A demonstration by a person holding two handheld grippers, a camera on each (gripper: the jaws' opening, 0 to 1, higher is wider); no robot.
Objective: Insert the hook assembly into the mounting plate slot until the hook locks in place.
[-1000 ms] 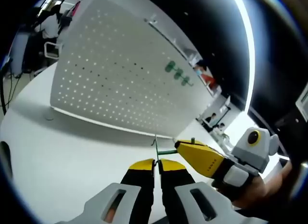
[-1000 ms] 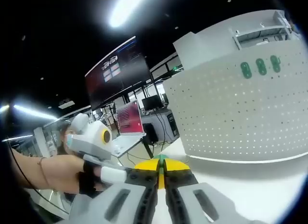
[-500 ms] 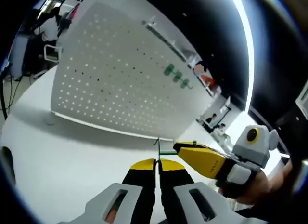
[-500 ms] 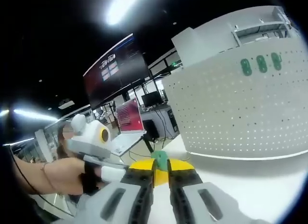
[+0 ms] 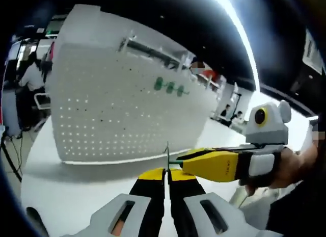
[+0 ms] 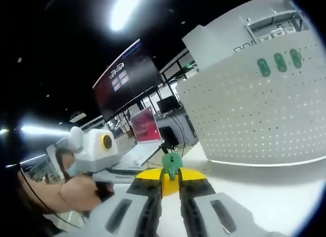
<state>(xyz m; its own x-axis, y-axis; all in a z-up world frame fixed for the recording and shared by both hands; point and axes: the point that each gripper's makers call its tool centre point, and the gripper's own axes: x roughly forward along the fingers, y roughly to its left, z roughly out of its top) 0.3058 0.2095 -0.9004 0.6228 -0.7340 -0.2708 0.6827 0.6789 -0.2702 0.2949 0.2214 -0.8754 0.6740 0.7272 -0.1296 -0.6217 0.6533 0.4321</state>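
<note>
A white pegboard [image 5: 112, 109] stands upright on the table, with three green plates [image 5: 170, 86] fixed near its top. My left gripper [image 5: 166, 172] is shut on a thin metal wire hook [image 5: 166, 154] that sticks up from its yellow tips. From the right, my right gripper [image 5: 192, 158] reaches in with its tips right beside the wire. In the right gripper view, my right gripper [image 6: 172, 175] is shut on a small green plastic plate [image 6: 172, 163]. The pegboard [image 6: 254, 114] and its green plates [image 6: 277, 61] lie ahead to the right.
The white table [image 5: 71, 196] runs in front of the pegboard. A person's hand [image 6: 76, 188] holds the left gripper at the left of the right gripper view. Behind it are a dark wall screen [image 6: 127, 79], a laptop [image 6: 145, 132] and desks.
Both cameras have tilted, so the pegboard looks more upright. The green plate now stands further out of the right gripper's jaws. The two grippers stay close together.
</note>
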